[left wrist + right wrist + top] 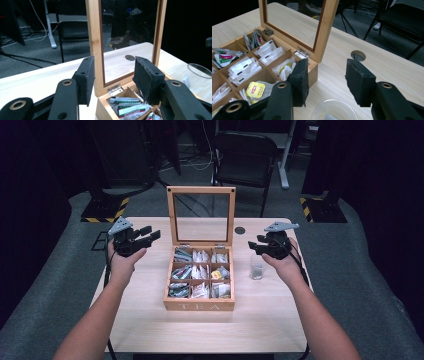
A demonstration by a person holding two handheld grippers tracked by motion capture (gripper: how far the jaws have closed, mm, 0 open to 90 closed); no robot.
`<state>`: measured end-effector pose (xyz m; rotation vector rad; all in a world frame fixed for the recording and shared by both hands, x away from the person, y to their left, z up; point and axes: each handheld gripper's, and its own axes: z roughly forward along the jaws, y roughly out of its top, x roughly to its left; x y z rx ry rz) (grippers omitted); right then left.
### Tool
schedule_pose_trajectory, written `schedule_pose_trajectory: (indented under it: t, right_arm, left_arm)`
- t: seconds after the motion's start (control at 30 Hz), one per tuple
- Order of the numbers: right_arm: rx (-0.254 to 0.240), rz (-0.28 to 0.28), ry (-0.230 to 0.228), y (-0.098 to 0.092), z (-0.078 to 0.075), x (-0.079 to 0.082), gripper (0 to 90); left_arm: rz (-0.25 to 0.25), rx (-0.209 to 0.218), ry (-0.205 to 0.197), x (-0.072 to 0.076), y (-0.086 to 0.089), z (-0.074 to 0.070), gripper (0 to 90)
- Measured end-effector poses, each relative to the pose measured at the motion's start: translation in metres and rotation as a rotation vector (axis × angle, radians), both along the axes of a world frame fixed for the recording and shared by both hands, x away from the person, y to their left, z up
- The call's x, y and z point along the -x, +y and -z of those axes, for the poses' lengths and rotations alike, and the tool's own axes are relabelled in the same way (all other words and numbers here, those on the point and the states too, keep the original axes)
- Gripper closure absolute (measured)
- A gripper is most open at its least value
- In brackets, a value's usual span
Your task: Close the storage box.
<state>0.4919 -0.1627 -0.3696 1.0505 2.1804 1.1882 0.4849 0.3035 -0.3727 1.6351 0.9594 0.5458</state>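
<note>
Wooden tea box [199,305] sits lid-up mid-worktop [150,330], glass cup [256,268] just right of it with something pale inside, so right tongs [256,246], spread and empty like left tongs [148,235], are best lifted straight up.

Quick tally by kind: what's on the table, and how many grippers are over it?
Tea box, lid up: 1
Clear glass: 1
Grippers, left and right, both holding nothing: 2
Total: 4

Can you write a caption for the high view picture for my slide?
Two hand-held grippers, left gripper and right gripper, hover open beside an open wooden tea box.
</note>
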Motion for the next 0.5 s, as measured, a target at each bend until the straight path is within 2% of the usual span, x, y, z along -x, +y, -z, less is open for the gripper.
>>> schedule_pose_trajectory:
  t: [0.33,0.43,0.5]
  right_arm:
    - [-0.011,-0.012,-0.001,0.01,-0.005,-0.011,50.7]
    - [-0.018,-0.017,-0.013,0.013,-0.001,-0.018,50.2]
    - [-0.015,-0.009,-0.001,0.015,0.003,-0.024,50.2]
  left_arm:
    - [-0.007,-0.005,0.018,-0.004,0.002,0.003,51.2]
    - [-0.002,-0.01,0.021,-0.005,0.0,0.005,51.2]
    - [-0.002,-0.003,0.017,-0.006,-0.001,0.005,51.2]
